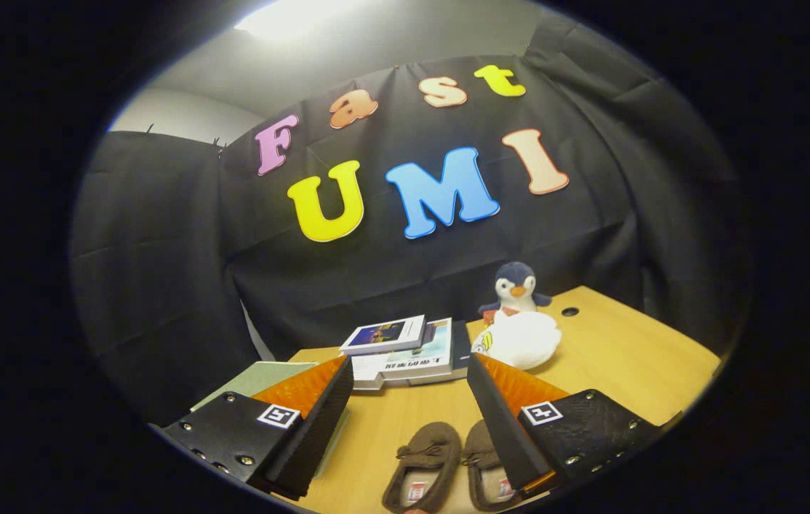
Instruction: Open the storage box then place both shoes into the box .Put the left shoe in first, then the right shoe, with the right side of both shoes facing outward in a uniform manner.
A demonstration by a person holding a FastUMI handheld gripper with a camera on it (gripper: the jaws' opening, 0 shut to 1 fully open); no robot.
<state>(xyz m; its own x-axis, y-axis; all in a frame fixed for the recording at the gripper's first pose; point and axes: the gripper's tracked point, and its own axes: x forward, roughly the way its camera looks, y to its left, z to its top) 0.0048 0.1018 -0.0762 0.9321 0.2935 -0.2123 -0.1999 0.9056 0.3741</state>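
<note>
The gripper (410, 382) hangs above the table (619, 364) with fingers spread wide, holding nothing. Two brown shoes (448, 467) lie side by side below, between the fingers. Beyond sit stacked books (405, 350), their printing too small to read, and a toy penguin (517, 318).

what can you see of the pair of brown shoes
The brown shoes are two small moccasin-style slippers, suede-like, each with a little bow across the top and a pale lining with a label inside. They lie side by side, upright, toes pointing away, on the wooden table. They sit low between the fingers of the open gripper; the right finger overlaps the right-hand one in view. Nothing grips them.
</note>
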